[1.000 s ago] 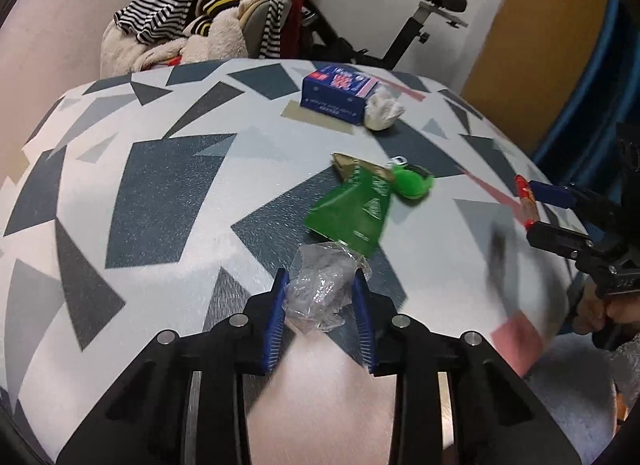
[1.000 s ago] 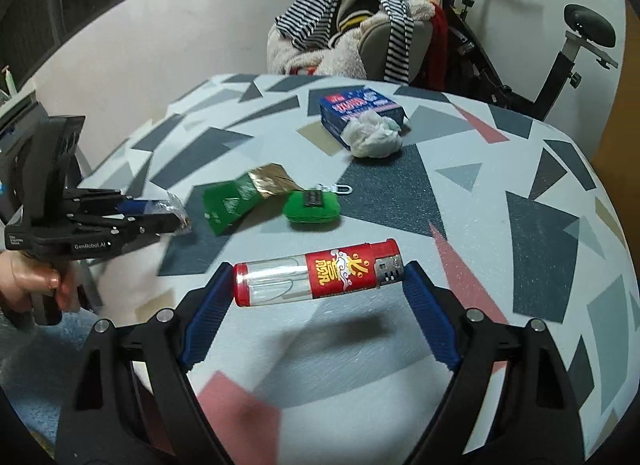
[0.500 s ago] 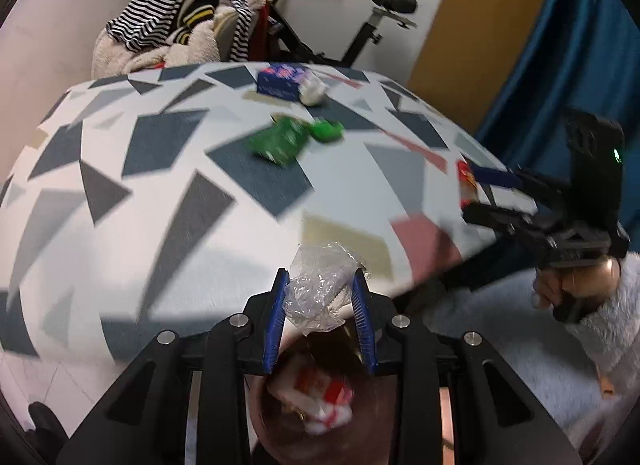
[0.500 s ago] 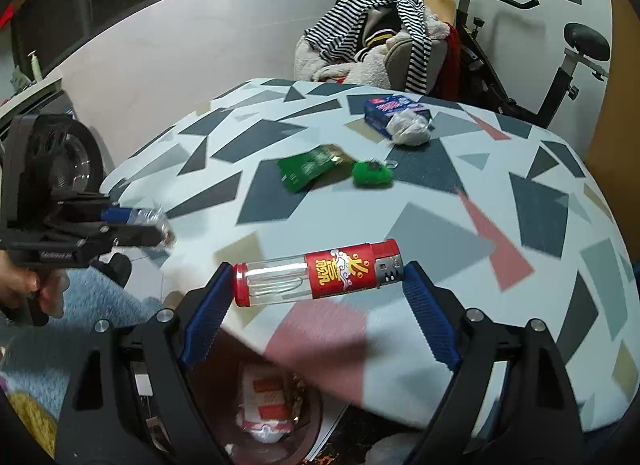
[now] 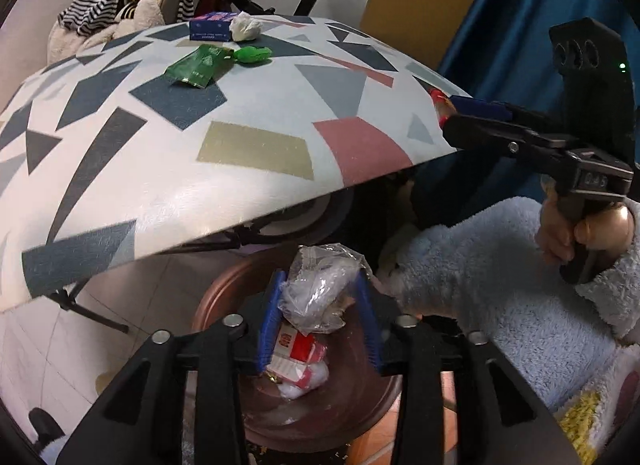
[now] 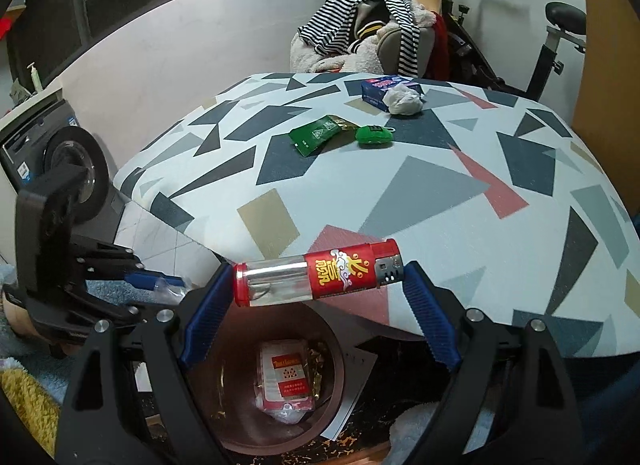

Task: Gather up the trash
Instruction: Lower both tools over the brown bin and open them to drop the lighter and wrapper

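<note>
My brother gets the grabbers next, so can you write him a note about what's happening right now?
Left gripper: jaws just opening, clear plastic wrapper between them, over the bin.
Right gripper: clamped on the red lighter, near the bin's rim.
Done: a red-and-white packet is binned.
Left: drop both; then the table's green packet and crumpled tissue.

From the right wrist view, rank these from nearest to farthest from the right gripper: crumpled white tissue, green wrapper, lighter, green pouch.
1. lighter: clamped end to end in the right gripper, over the bin.
2. green wrapper and green pouch: mid-table, side by side, too close to call.
3. crumpled white tissue: far end, against the blue box.
</note>
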A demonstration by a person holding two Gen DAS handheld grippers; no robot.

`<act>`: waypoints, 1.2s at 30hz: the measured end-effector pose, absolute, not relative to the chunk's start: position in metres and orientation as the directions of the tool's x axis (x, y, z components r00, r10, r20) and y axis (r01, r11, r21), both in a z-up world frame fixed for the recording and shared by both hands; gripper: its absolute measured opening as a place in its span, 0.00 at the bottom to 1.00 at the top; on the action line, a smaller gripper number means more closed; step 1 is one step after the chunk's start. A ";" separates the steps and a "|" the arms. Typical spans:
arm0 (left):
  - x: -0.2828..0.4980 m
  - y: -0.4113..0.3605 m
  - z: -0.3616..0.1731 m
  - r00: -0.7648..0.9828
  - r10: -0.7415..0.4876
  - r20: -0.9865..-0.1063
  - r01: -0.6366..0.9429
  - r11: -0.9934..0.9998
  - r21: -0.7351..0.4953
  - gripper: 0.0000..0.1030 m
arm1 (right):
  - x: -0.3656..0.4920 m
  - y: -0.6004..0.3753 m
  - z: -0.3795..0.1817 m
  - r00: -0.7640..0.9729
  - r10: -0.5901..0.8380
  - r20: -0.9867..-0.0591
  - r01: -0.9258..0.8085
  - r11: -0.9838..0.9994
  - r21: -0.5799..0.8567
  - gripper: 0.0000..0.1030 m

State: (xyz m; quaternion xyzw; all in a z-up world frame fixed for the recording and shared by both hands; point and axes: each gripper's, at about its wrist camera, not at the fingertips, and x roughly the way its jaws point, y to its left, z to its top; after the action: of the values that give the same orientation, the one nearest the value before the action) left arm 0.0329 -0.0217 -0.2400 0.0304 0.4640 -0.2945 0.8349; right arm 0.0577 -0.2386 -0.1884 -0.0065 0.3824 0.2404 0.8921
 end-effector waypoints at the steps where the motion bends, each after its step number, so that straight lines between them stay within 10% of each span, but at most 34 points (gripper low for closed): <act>1: 0.034 -0.023 -0.238 0.405 -0.466 -0.786 0.521 0.825 -0.220 0.58 | 0.057 -0.240 -0.189 0.592 0.423 -0.686 -0.431 0.886 0.174 0.81; 36: 0.018 0.083 -0.183 0.673 -0.296 -0.678 0.250 0.953 -0.169 0.78 | 0.030 -0.150 -0.263 0.395 0.413 -0.821 -0.570 0.811 0.134 0.82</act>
State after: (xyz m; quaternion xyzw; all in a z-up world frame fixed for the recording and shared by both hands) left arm 0.0180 0.0831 -0.1827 -0.0309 0.3758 -0.1493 0.9141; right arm 0.0297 -0.1503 -0.2629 -0.0845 0.4641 0.2956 0.8308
